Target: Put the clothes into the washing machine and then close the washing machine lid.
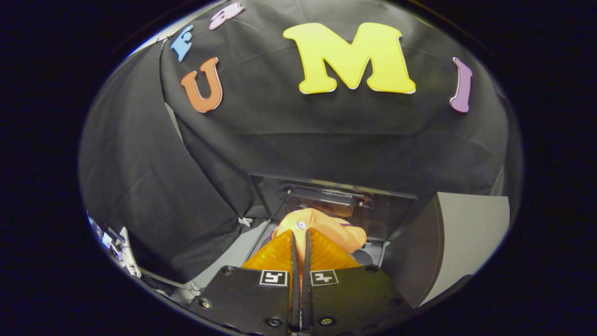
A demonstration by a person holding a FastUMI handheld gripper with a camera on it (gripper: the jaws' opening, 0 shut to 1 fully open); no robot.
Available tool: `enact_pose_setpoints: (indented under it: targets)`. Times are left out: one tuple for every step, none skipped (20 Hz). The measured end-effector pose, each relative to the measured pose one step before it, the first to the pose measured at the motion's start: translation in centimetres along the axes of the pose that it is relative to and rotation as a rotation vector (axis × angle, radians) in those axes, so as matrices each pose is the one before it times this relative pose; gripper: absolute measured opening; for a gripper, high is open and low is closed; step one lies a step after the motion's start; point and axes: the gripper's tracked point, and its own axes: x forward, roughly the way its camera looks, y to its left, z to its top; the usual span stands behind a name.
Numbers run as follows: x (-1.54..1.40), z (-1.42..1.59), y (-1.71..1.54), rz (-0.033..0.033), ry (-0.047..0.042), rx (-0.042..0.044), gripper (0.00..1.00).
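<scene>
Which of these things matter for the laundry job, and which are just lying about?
Part of the job:
- orange garment, pinched between the tongs
- washing machine just beyond
- its raised lid

Just lying about:
- black cloth wall
- grey panel beside the machine

Garment (pixel 322 228) pinched between jaws of gripper (pixel 301 238), above washing machine (pixel 373 256); raised lid (pixel 326 198) behind.
</scene>
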Motion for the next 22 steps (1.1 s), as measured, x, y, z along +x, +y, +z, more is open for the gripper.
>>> enact_pose_setpoints:
  targets:
    - [0.437, -0.336, 0.184, 0.00086, 0.00830, 0.00027, 0.05]
    - [0.360, -0.456, 0.225, 0.00201, 0.00876, 0.00158, 0.05]
    - [0.378, -0.379, 0.231, 0.00214, 0.00697, 0.00136, 0.05]
    - [0.397, -0.440, 0.048, -0.00024, 0.00555, -0.00001, 0.05]
    - [0.372, -0.315, 0.076, -0.00036, 0.00473, 0.00026, 0.05]
    - [0.386, -0.420, 0.158, -0.00107, 0.00701, 0.00026, 0.05]
    - [0.427, -0.365, 0.008, -0.00064, 0.00825, 0.00357, 0.05]
    - [0.424, -0.507, 0.092, 0.00088, 0.00706, 0.00308, 0.05]
    - [0.400, -0.333, -0.002, -0.00213, 0.00464, 0.00133, 0.05]
    - [0.445, -0.429, -0.048, -0.00272, 0.00413, 0.00024, 0.05]
    - [0.477, -0.316, -0.040, -0.00281, 0.00341, 0.00168, 0.05]
    - [0.441, -0.408, -0.046, -0.00457, 0.00564, 0.00403, 0.05]
    - [0.482, -0.388, -0.016, -0.00387, 0.01018, 0.00792, 0.05]
    - [0.484, -0.512, -0.032, -0.00167, 0.01010, 0.00959, 0.05]
    - [0.463, -0.397, -0.006, -0.00206, 0.00865, 0.00602, 0.05]
    - [0.457, -0.491, -0.052, -0.00497, 0.00567, 0.00202, 0.05]
    - [0.486, -0.296, -0.075, -0.00072, 0.00550, 0.00250, 0.05]
    - [0.476, -0.286, 0.001, -0.00050, 0.00548, 0.00579, 0.05]
    - [0.560, -0.213, -0.046, -0.00155, 0.00507, 0.00671, 0.05]
    - [0.584, -0.095, -0.063, -0.00280, 0.00220, 0.00642, 0.05]
    - [0.314, -0.158, -0.163, -0.00571, 0.00128, 0.00540, 0.05]
    - [0.487, -0.284, -0.126, -0.00513, 0.00730, 0.00654, 0.05]
